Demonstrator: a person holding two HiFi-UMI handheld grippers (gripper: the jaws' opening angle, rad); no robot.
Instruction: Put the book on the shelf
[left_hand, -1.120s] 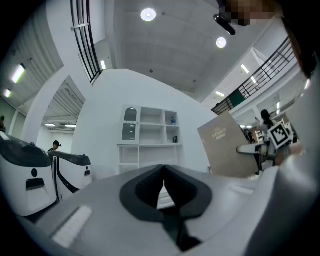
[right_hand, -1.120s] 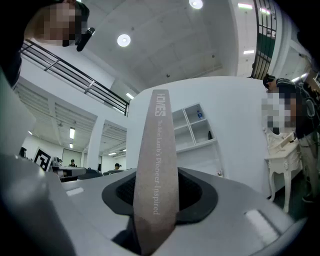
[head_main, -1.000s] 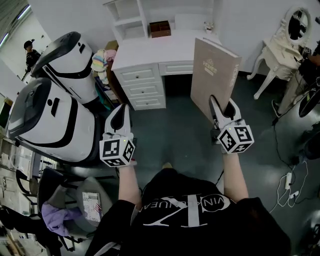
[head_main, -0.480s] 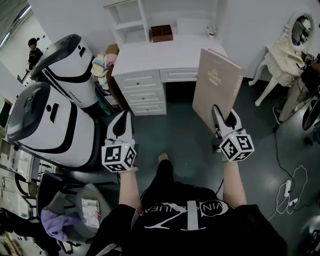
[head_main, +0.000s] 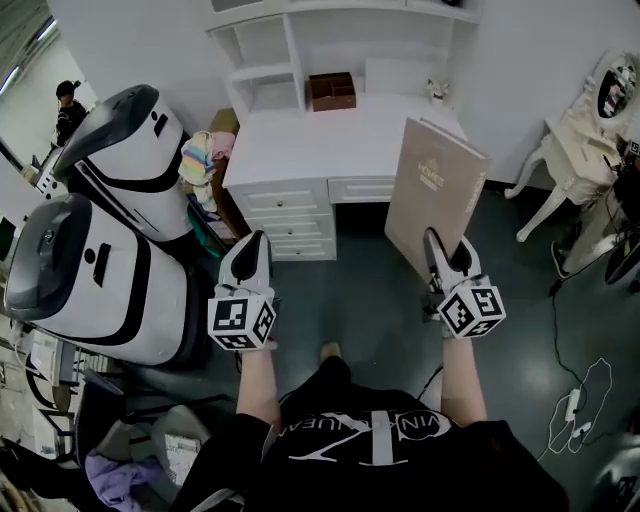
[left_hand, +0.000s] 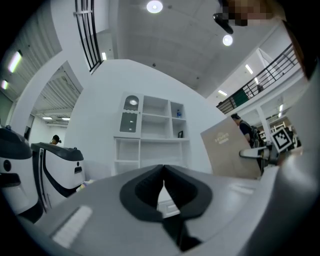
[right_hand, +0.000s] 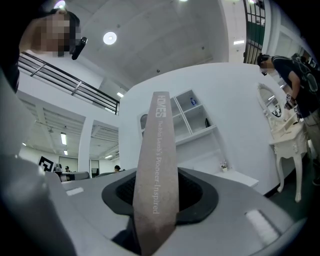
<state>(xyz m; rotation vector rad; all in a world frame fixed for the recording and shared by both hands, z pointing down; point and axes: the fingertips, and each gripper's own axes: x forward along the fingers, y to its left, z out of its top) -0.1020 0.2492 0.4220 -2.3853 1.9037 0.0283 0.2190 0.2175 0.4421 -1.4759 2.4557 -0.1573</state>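
The right gripper pinches a tall, thin beige book by its spine near the bottom corner; in the right gripper view the spine with pale lettering runs up between the two dark pads, which press on it from both sides. The book stands upright in the air, leaning a little to the left, over the dark floor and in front of the right end of the white desk, not touching it. It is not on the shelf, the white open-compartment unit that rises from the far side of the desk against the wall. A small brown box sits at the far edge of the desk top under the shelf, and a small ornament, too small to make out, stands further right. The left gripper is held out level to the left of the book and well apart from it, its jaws pressed together at the tips with nothing between them, as the left gripper view shows. Two large white-and-black machines fill the left side, with a pile of coloured cloth between them and the desk. A cream dressing table with a mirror stands at the far right
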